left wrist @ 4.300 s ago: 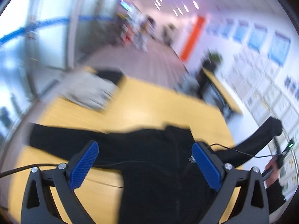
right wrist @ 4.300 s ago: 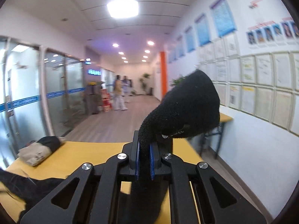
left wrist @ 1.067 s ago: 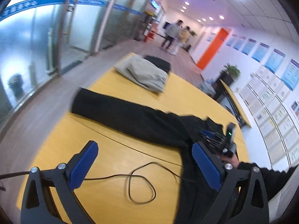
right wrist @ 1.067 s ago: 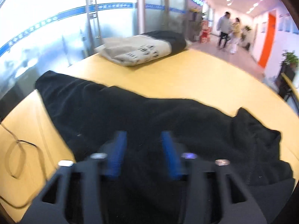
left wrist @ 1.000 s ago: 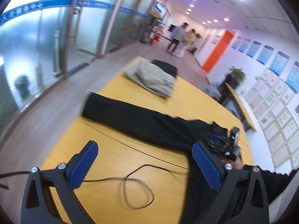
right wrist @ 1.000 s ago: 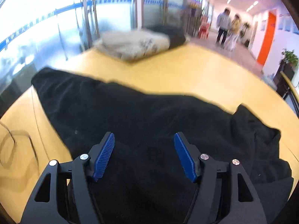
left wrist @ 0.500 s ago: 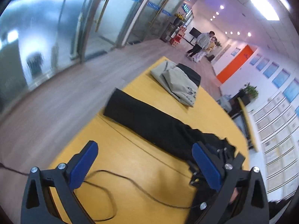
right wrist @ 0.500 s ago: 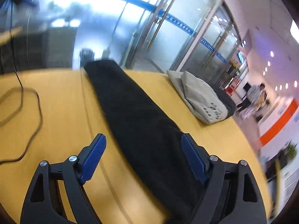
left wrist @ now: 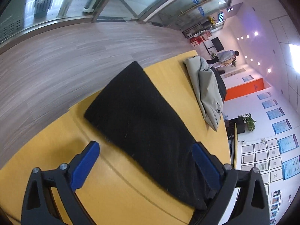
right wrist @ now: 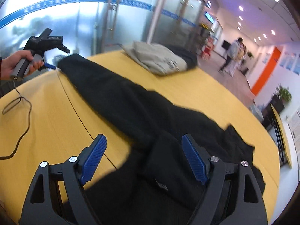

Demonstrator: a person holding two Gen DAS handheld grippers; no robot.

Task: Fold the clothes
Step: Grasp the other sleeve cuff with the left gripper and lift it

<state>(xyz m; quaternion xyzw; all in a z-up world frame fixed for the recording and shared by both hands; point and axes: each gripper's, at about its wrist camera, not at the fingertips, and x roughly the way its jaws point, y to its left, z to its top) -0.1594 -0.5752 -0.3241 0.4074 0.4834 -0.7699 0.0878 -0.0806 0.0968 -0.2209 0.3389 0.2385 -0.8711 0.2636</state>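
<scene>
A black garment [right wrist: 142, 112] lies spread on a yellow wooden table [right wrist: 46, 116], one long sleeve [left wrist: 138, 116] stretched out flat toward the table's edge, its cuff at the far end. The left gripper [left wrist: 146, 161] hovers over that sleeve with its blue-padded jaws wide apart and nothing pinched between them; the right-hand pad sits just beside the sleeve's edge. In the right wrist view a hand [right wrist: 16, 63] holds this same tool by its grey handle near the cuff. The right gripper [right wrist: 144, 156] is likewise spread wide, its jaws having just been opening, with the garment's body beneath them but not clamped. A small white label on the black cloth is too blurred to read. Farther off on the table rests a folded beige garment [right wrist: 157, 58] with dark printed lettering, illegible, beside dark cloth. A thin black cable [right wrist: 20, 116] loops on the tabletop. White writing on a blue stripe across glass walls cannot be made out
</scene>
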